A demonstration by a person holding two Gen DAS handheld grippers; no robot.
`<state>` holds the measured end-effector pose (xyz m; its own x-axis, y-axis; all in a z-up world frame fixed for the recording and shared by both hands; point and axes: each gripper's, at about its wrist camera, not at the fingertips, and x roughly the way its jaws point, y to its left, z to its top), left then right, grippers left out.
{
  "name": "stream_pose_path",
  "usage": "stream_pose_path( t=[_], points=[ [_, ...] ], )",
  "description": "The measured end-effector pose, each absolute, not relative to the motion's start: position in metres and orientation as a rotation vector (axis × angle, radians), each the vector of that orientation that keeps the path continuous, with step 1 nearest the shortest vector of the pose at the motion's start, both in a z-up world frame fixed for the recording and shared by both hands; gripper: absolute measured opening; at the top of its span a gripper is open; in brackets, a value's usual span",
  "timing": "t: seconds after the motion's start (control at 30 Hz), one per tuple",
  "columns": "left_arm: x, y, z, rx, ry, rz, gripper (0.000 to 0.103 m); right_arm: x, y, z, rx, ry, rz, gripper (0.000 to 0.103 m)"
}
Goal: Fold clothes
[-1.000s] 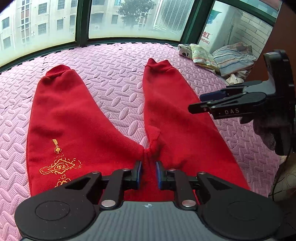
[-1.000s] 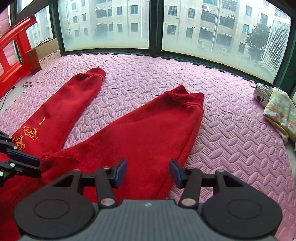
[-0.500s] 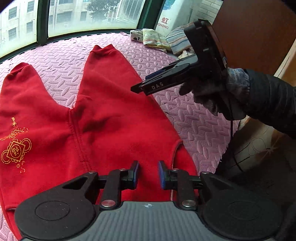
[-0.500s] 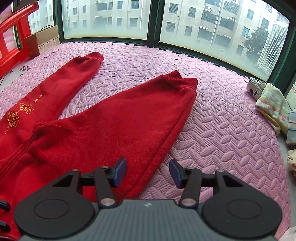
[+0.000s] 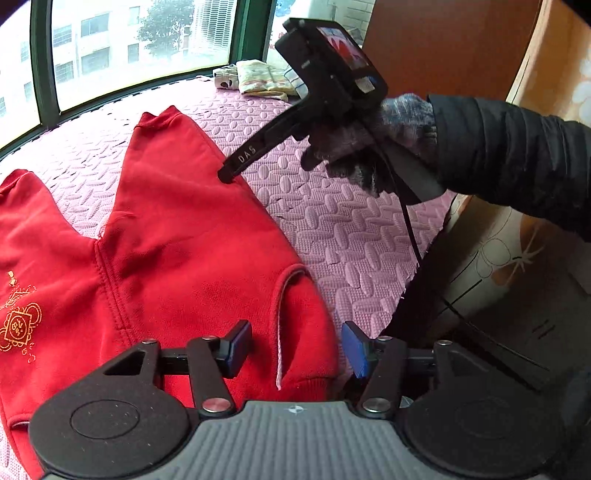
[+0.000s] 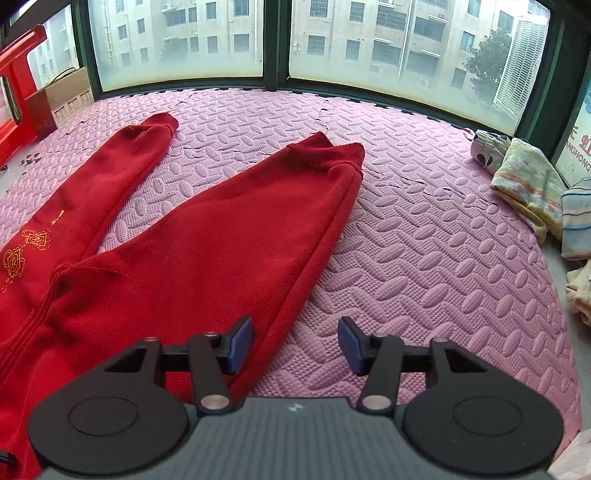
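A home, most likely a bedroom or a bay-window nook in an upper-floor flat. Pink foam mat (image 6: pixel 424 229) tiled across a platform under wide green-framed windows (image 6: pixel 277 44), apartment blocks (image 6: pixel 362 33) outside. Folded laundry (image 6: pixel 532 192) piled at far right, a cardboard box (image 6: pixel 62 99) at far left, a wooden wardrobe panel (image 5: pixel 443 48) beside.

"DAS" in pale letters along the black finger of the right claw (image 5: pixel 242 159) | "ANGHON", cut off by the frame edge, in red under part of a red Chinese character on the white sign (image 6: pixel 576 147) behind the window at far right | gold emblem on the red trousers (image 5: pixel 18 328): characters too small to read
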<state>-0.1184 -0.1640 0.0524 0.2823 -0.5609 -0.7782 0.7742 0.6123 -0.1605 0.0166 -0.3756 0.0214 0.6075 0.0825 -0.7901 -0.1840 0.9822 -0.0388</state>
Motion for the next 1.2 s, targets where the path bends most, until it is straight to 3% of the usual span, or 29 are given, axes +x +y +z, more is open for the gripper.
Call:
stream_pose_path(
  t=[0.2,0.37,0.47,0.53,0.7,0.8,1.2],
  points=[
    [-0.123,-0.171,0.047,0.333,0.907,-0.908,0.055,0.038,-0.388,0.033,-0.065,0.877,0.127,0.050],
    [-0.120,-0.171,0.046,0.345,0.902,-0.899,0.039,0.077,-0.406,0.035,0.050,0.868,0.092,0.049],
    [-0.113,-0.165,0.049,0.314,0.910,-0.902,0.024,0.099,-0.413,0.031,0.103,0.871,0.070,0.048],
    [-0.108,-0.159,0.053,0.269,0.918,-0.912,0.018,0.113,-0.415,0.024,0.127,0.882,0.053,0.042],
    [-0.102,-0.144,0.064,0.184,0.899,-0.924,0.013,0.132,-0.420,0.009,0.189,0.910,0.019,0.031],
    [-0.101,-0.134,0.071,0.123,0.881,-0.920,0.012,0.135,-0.421,0.010,0.220,0.897,0.008,0.012],
    [-0.103,-0.059,0.095,-0.180,0.814,-0.785,0.004,0.157,-0.380,0.064,0.239,0.826,0.029,0.008]
  ],
)
